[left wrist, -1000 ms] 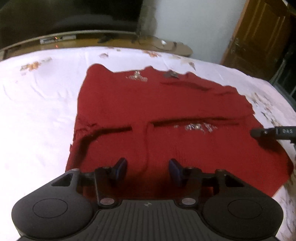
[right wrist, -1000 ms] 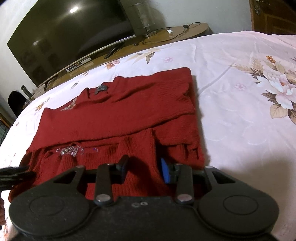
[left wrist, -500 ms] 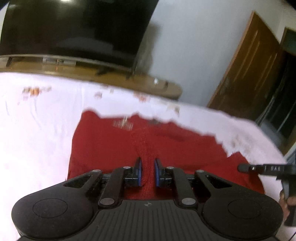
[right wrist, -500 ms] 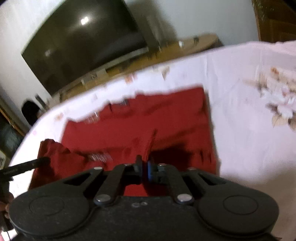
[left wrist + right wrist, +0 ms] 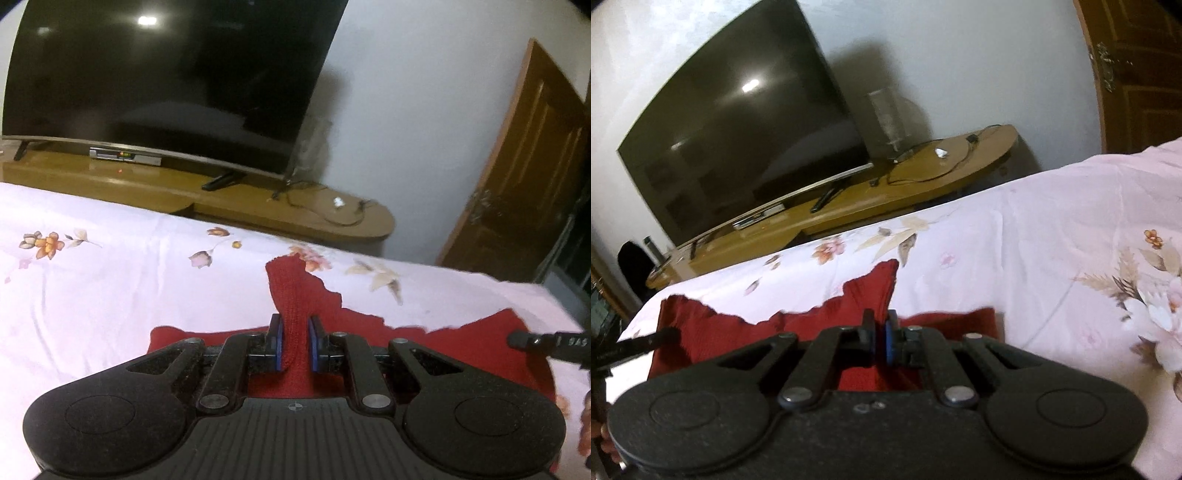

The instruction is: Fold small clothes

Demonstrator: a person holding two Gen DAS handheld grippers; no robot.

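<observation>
Over bed, L gripper + R gripper pinching sweater

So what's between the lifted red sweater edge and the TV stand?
Only bare floral bedsheet lies between the red sweater and the TV stand; both wrist views show it.

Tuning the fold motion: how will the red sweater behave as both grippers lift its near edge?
Likely floppy: the sweater peaks at the left gripper and sags away either side. Probably grippy, not slippery: coarse knit bunched between the right gripper pads. Some weight seems likely, since the rest lies draped on the bedsheet.
</observation>
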